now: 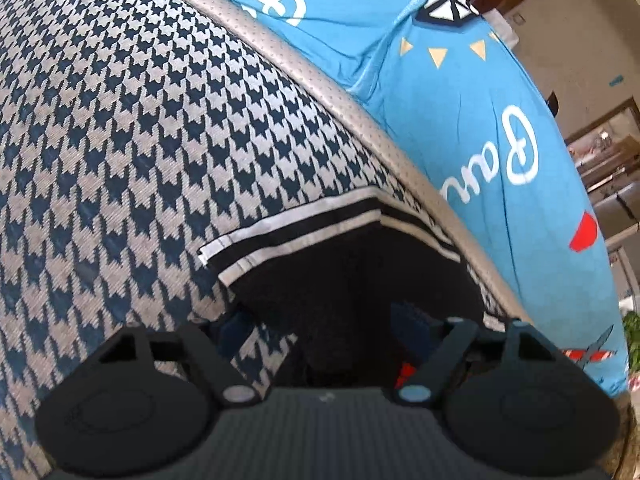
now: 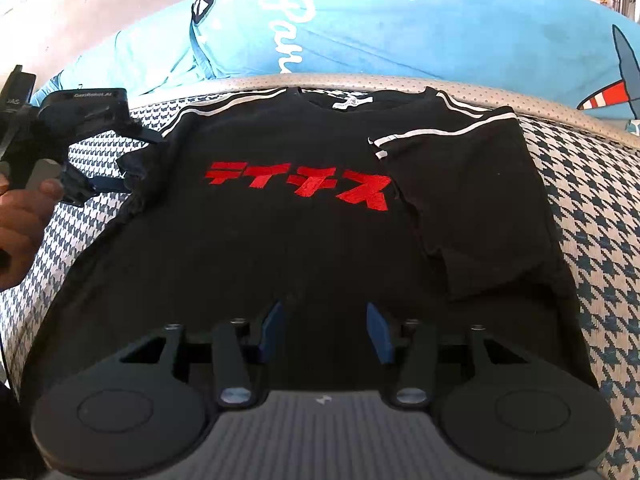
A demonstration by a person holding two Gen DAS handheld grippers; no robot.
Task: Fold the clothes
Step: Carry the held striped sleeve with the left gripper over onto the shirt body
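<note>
A black shirt (image 2: 288,240) with red lettering lies face up on a houndstooth cushion (image 2: 592,216), its collar at the far edge against a blue cover (image 2: 400,36). The right sleeve (image 2: 460,184) is already folded in over the chest; the left sleeve (image 1: 320,264) lies spread out to the left. So the step in hand looks like the left-sleeve fold.

The left gripper (image 1: 324,320) is at that sleeve, held by a hand (image 2: 20,216) at the left edge. Its jaws stand wide and are opening, with sleeve cloth between them; whether the pads press it I cannot tell. The right gripper (image 2: 326,330) hovers over the near hem, jaws about half open, holding nothing.

Next, the left jaws probably need to close on the sleeve edge and carry it right, across the lettering, to match the other side.
</note>
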